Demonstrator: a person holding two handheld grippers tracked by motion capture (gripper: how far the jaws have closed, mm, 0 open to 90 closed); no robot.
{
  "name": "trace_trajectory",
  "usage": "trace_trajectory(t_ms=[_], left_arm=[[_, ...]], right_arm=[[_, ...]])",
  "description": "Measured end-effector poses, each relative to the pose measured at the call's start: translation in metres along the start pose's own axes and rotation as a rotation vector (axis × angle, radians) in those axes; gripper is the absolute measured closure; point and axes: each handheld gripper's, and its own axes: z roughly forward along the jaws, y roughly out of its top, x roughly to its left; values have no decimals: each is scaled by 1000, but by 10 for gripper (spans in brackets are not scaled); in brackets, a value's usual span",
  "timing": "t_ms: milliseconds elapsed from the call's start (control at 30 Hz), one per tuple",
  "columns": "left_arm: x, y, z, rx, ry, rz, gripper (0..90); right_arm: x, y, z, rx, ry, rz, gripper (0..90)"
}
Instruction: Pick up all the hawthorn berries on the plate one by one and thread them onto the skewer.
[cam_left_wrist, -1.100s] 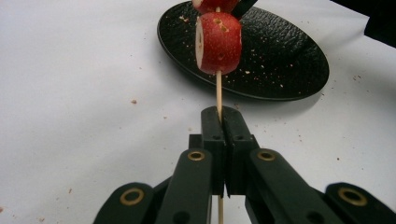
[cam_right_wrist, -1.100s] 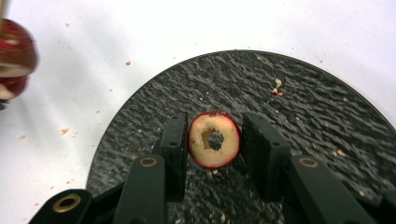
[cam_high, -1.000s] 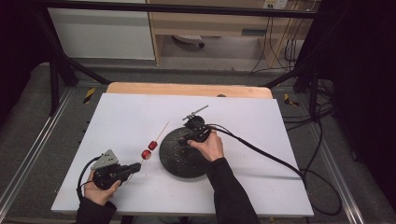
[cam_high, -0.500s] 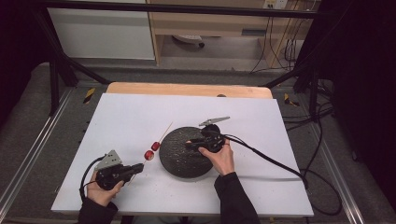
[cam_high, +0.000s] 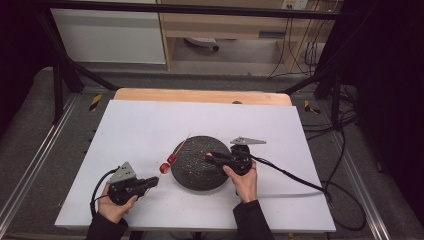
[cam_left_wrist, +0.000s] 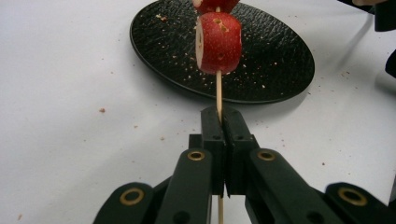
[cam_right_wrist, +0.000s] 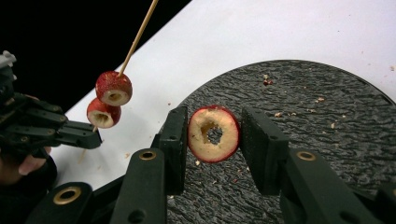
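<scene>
Threading cored fruit rings onto a skewer, mid-task. The left tongs (cam_left_wrist: 219, 122), low at the near left of the counter (cam_high: 150, 120), are clamped shut on the thin wooden skewer (cam_left_wrist: 218, 91), which slants up and away with two red fruit rings (cam_right_wrist: 108, 100) already strung, hanging just left of the black plate (cam_high: 200, 165). The right tongs (cam_right_wrist: 214, 135), over the plate's right half, grip a third ring (cam_right_wrist: 214, 134) by its skin, its cored hole facing the camera in the right gripper view. Step in hand, by judgement: carrying this ring toward the skewer. The next move calls for bringing the hole in line with the skewer's far tip, then sliding the ring down against the other two while the left tongs hold the stick steady.
</scene>
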Motion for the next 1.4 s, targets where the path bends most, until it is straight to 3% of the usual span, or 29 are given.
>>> trace_trajectory(t_ms=[500,1133,1400], left_arm=[[-10,1,8,2,-8,8,886],[-20,3,16,-4,-10,13,886],[-23,2,19,-4,-15,11,886]], right_arm=[[-6,-17,-8,-126,13,69,631],[-2,-10,-15,-300,27,126,633],[-1,-6,-16,-399,27,151,633]])
